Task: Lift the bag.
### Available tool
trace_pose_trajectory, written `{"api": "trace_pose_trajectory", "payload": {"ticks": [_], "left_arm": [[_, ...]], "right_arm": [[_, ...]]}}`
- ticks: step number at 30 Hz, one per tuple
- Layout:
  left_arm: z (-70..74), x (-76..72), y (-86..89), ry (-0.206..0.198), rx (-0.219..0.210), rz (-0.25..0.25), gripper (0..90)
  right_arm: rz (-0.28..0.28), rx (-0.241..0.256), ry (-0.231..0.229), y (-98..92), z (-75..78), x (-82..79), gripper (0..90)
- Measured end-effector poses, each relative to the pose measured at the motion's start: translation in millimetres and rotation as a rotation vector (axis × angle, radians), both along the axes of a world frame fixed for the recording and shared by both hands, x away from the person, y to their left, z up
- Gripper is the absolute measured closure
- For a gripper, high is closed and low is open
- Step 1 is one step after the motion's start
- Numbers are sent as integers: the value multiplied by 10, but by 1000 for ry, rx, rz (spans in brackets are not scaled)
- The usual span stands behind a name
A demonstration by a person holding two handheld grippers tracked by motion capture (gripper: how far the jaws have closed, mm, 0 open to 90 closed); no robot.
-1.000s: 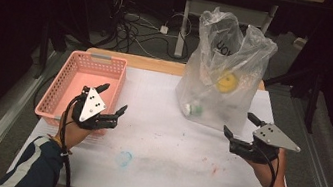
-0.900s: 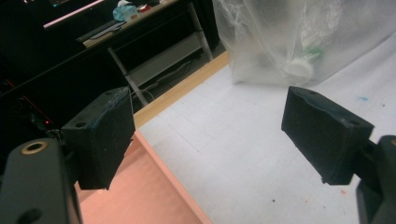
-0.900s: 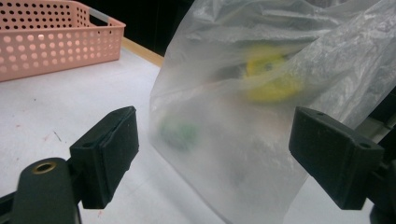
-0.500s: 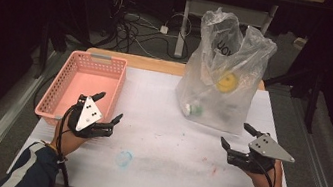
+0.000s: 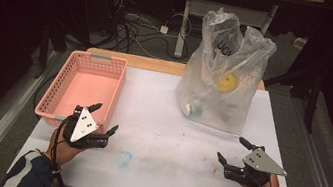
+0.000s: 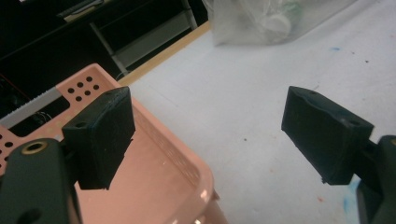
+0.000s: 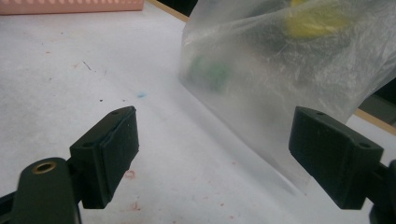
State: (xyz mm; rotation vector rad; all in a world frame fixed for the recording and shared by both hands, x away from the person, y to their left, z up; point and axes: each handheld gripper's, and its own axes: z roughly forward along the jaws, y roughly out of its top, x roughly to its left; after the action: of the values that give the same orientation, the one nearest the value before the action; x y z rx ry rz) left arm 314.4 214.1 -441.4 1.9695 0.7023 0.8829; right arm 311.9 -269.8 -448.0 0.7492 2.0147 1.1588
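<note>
Plastic bag (image 7: 280,70) sits just beyond right gripper (image 7: 215,154), jaws wide apart, holding nothing.

I'm viewing the table (image 5: 162,138) from above, looking forward-down. Each gripper camera is sitting low, close; both are catching the plastic bag (image 7: 289,70) and pink basket (image 6: 154,177).

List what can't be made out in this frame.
- Bag contents: high view, cloudy plastic blurs all but a yellow item and a green-capped one.
- Same in the right gripper view: blurred.
- Basket: left gripper view, frame edges and a jaw cut it off.
- Print on bag: folds hide it.
</note>
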Motion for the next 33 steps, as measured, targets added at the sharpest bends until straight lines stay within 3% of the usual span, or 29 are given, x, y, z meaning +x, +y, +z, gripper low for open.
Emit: {"api": "trace_pose_trajectory", "payload": {"ticks": [12,18,33], "left_arm": [[-174,-257,11,56,31,-8,169],[-183,-260,1,65,46,-17,152],[-152,-255,48,64,36,-21,152]], "right_arm": [[37,-27,38,26,-191,-217,169],[43,-20,41,17,-195,-236,169],[49,-38,39,65,-178,-249,169]]}}
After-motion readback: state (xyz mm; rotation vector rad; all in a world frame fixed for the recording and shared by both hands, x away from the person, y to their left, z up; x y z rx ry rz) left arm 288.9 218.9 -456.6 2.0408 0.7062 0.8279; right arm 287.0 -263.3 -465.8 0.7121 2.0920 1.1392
